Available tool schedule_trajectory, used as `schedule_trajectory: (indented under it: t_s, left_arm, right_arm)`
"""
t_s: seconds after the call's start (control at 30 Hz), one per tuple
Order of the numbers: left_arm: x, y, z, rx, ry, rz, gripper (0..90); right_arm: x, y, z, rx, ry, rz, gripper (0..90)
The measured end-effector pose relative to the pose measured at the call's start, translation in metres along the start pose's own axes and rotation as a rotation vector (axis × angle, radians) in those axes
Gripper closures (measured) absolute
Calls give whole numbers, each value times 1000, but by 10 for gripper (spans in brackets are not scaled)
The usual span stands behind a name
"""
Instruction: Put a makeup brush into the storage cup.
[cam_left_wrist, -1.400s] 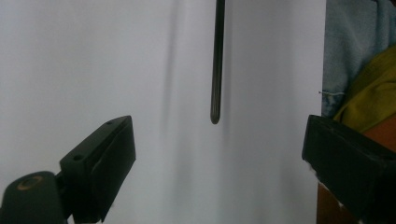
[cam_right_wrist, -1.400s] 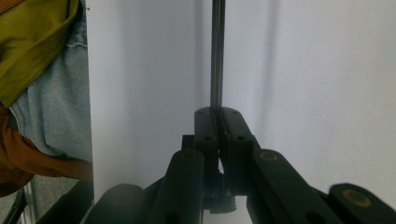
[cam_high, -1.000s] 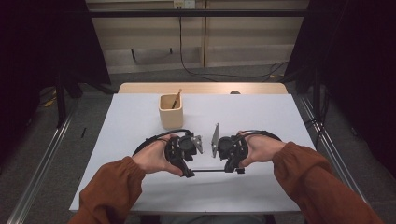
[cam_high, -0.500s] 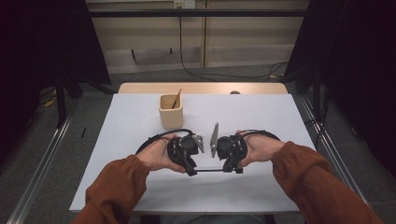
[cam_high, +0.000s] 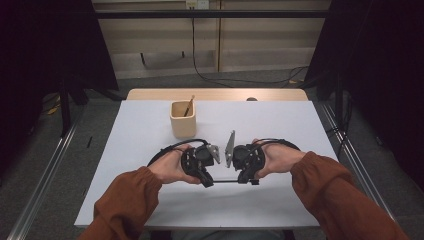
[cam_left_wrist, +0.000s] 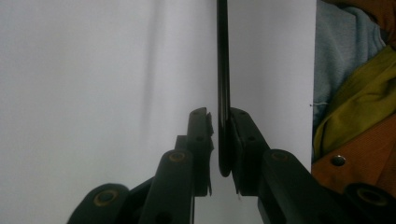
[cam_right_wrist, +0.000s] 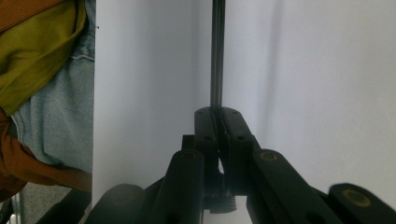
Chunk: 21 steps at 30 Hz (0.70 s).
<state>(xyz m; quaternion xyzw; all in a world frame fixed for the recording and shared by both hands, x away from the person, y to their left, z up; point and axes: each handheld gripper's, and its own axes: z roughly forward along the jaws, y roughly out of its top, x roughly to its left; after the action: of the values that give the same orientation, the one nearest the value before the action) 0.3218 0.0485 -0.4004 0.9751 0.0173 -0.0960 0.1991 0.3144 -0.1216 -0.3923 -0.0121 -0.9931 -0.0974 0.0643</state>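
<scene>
A thin black rod is shown held level just above the desk, near the middle of the front edge and parallel to it. It is judged to be light, stiff and smooth, so liable to roll or slip between flat pads; a hold at each end, as here, is judged the steadiest.

One end of the rod lies between the jaws of the left tongs. These jaws have just been closing on it: the right-hand pad is seen against the rod, while a sliver of light remains at the other pad, so full contact cannot be confirmed. The other end is clamped by the right tongs, whose jaws are drawn fully together on it.

From above, the left tongs and right tongs are seen facing each other, the rod spanning the gap between them. A tan cup holding a stick stands well apart, toward the back edge.
</scene>
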Motion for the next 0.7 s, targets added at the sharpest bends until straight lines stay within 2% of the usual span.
schedule_trajectory:
  t_s: [0.1,0.2,0.23,0.27,0.3,0.37,0.43,0.7]
  left_arm:
    - [-3,1,2,-16,-2,-10,812]
    - [-1,2,2,-1,-2,12,845]
    - [0,2,2,-18,-1,-2,848]
    - [-1,1,3,-15,-5,-3,850]
    - [1,2,2,-2,3,20,851]
    - [-1,1,3,-19,-1,-11,853]
    - [0,1,2,-19,-11,-17,855]
    - [1,0,3,-18,-14,-15,856]
  right_arm:
    - [0,0,0,-6,-1,-12,860]
    - [0,0,-1,-12,-7,-7,861]
    - [0,0,-1,-11,-9,-9,861]
    - [0,-1,-1,-11,-10,-9,861]
    - [-1,-1,-1,-14,-11,-9,861]
    - [-1,-1,-1,-16,-10,-7,860]
    - [-1,-1,-1,-18,-12,-6,860]
    - [-2,-2,1,-26,0,-12,857]
